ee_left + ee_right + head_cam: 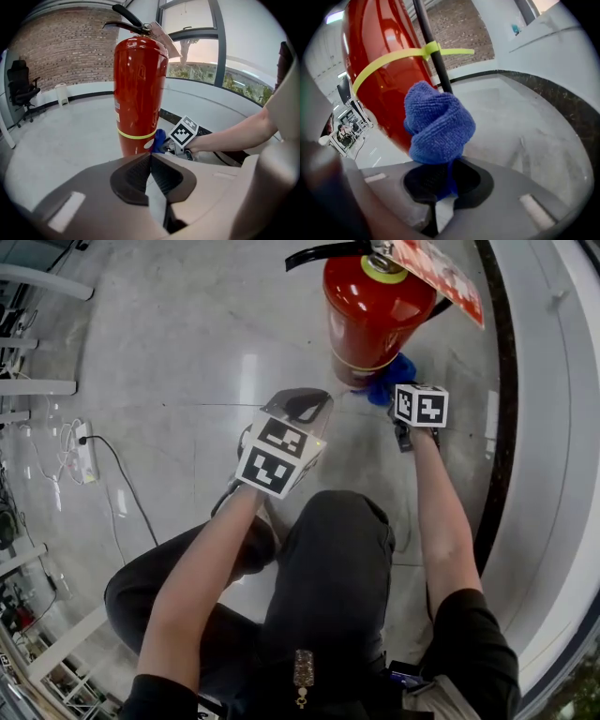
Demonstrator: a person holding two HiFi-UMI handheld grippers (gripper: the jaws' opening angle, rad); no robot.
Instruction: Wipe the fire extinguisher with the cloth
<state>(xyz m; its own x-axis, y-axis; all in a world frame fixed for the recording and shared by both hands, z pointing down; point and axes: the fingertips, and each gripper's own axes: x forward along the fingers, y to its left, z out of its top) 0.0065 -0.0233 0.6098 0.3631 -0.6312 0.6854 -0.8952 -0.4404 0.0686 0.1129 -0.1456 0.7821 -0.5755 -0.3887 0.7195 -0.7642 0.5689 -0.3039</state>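
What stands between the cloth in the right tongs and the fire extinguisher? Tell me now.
Nothing visible does. The cloth, clamped in the right tongs, sits right against the fire extinguisher low on its red body. Only the black hose, tied on by a yellow strap, runs down beside it.

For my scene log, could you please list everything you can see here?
fire extinguisher: one, red, upright on the floor
tie: one, yellow, around the extinguisher's lower body
hose: one, black, down the extinguisher's side
tag: one, red and white, at the extinguisher's top
cloth: one, blue, bunched, by the extinguisher's base
power strip: one, white, floor at left
office chair: one, black, by the brick wall
left gripper: one, grey, shut, empty
right gripper: one, grey, shut on the cloth
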